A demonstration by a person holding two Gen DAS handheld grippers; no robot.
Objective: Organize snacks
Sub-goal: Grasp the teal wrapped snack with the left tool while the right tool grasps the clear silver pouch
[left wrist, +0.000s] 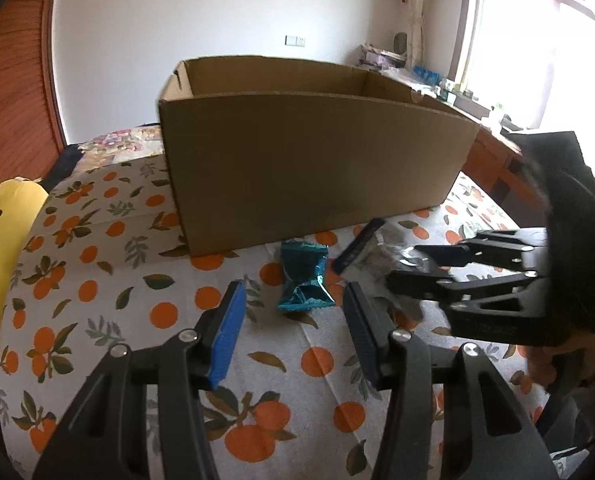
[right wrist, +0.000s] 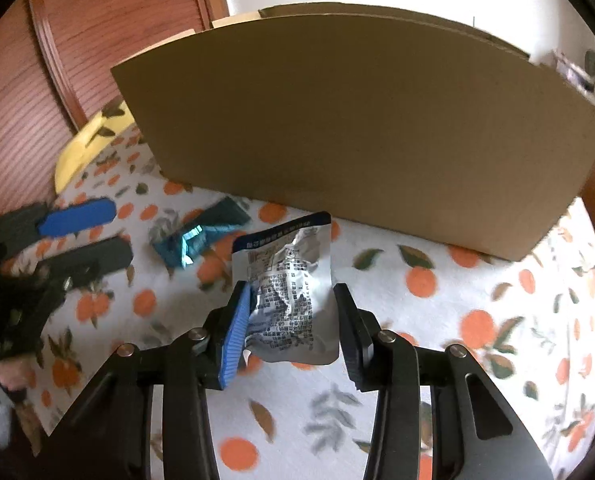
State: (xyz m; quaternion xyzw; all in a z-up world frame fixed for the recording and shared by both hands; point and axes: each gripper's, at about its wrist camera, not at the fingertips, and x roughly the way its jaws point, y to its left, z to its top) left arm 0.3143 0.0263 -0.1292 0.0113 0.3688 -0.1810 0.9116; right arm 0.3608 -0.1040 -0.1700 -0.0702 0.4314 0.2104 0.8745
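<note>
Silver snack packet caught in the right claw (right wrist: 291,320)

The silver packet (right wrist: 289,288) is touched by the blue pad; contact with the other finger cannot be told. The left claw (left wrist: 293,312) is held open around nothing, the teal packet (left wrist: 303,278) just ahead, the cardboard box (left wrist: 317,160) beyond.

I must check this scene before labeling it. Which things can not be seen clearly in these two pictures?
- Inside of the cardboard box: its floor is hidden by the front wall in both views.
- Silver packet: small blurred print, unreadable in the right wrist view; the right tool covers much of it in the left wrist view.
- Teal packet: label too small in both.
- Left tool: motion-blurred in the right wrist view.
</note>
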